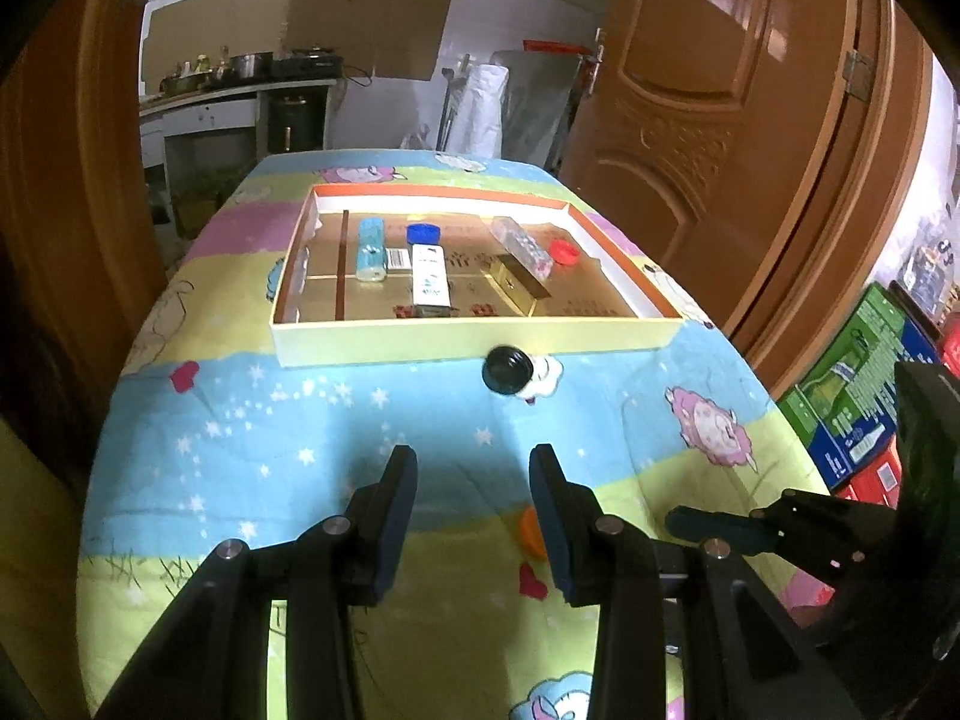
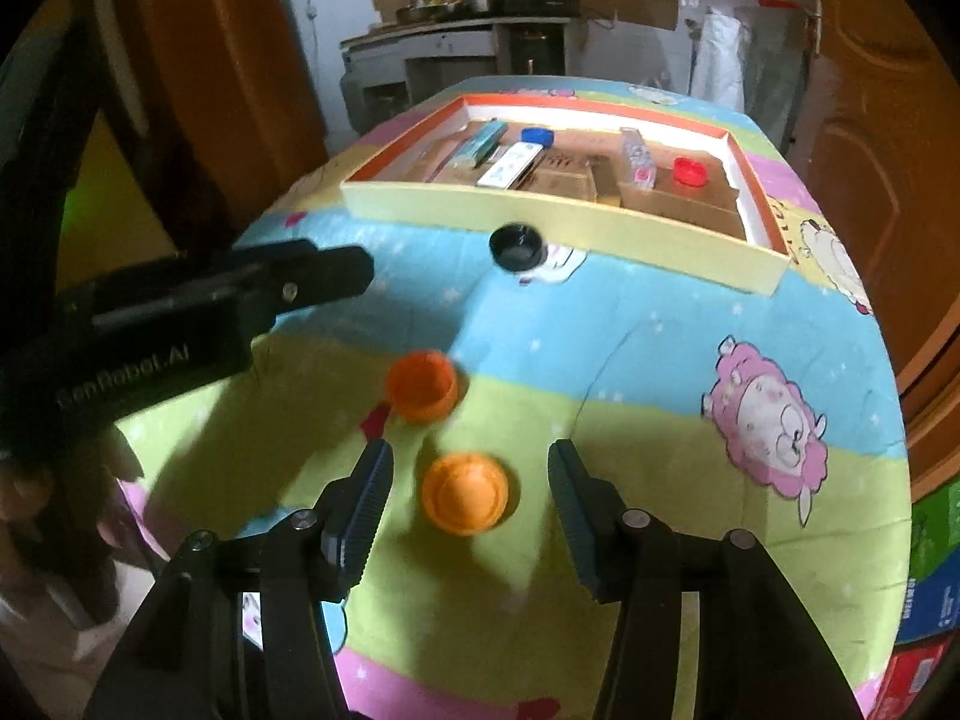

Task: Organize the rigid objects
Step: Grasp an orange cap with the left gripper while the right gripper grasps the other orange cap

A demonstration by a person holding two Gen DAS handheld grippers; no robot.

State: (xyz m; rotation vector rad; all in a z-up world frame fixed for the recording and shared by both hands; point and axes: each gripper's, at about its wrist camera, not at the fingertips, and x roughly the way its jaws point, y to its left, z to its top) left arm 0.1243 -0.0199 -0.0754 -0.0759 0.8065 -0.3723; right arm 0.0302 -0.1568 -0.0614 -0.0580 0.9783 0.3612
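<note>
A shallow cardboard box sits at the far end of the cartoon-print cloth. It holds a blue tube, a blue cap, a white carton, a gold box, a clear tube and a red cap. A black cap lies just outside its front wall. My right gripper is open, with an orange cap on the cloth between its fingers, untouched. A second orange cap lies beyond. My left gripper is open and holds nothing.
A brown door stands to the right of the table. Green and red cartons are stacked on the floor by the table's right edge. A kitchen counter with pots is behind the table. The cloth drops off at both sides.
</note>
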